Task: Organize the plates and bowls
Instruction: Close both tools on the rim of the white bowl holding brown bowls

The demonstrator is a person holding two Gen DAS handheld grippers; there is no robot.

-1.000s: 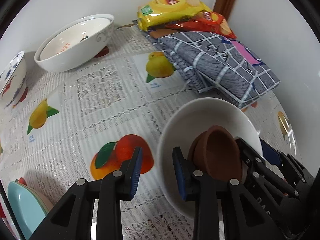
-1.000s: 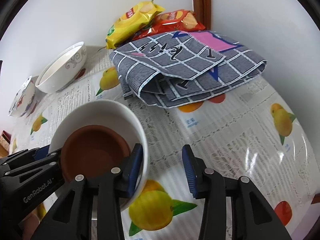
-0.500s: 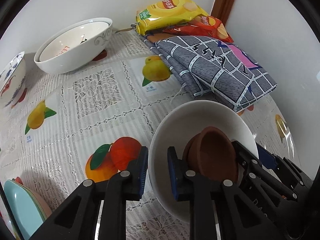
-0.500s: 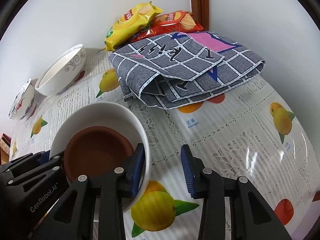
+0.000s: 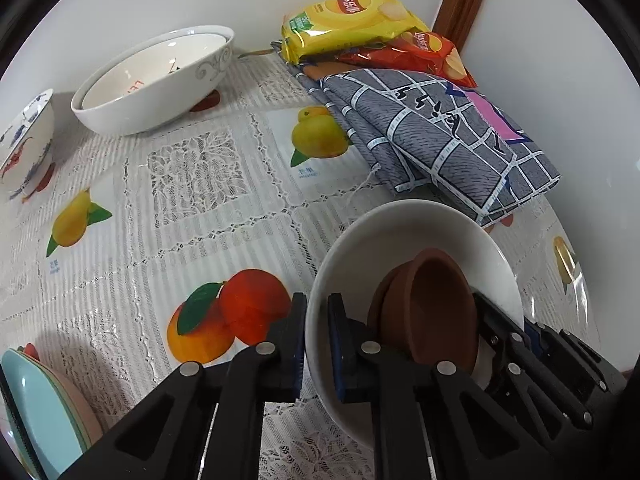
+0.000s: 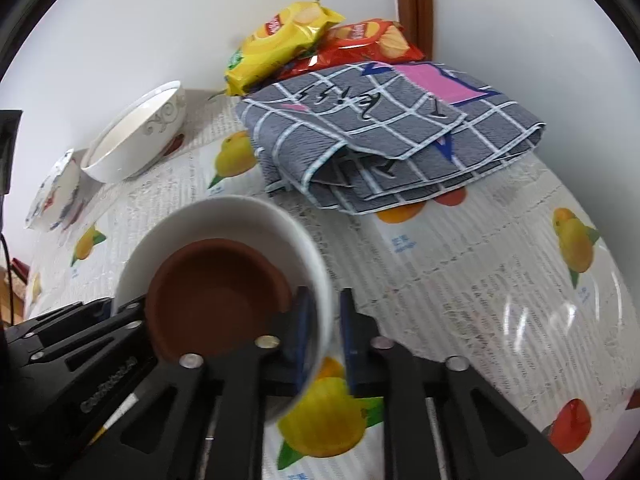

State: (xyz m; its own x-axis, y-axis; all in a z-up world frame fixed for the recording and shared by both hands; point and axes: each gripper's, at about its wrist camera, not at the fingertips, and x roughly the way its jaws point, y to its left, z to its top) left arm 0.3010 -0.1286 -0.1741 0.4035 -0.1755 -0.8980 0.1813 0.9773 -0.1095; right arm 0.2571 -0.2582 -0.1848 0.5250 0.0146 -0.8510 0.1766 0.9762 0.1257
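Brown dish (image 5: 432, 312) – base hidden in white bowl (image 5: 400, 236)

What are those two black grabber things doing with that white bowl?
A person is tidying dishes with a grabber in each hand. The left gripper and the right gripper have just closed their fingers on opposite sides of the white bowl's rim. A small brown bowl sits inside it. The bowl looks tilted, so it may be starting to lift. Two more bowls wait stacked by the wall.
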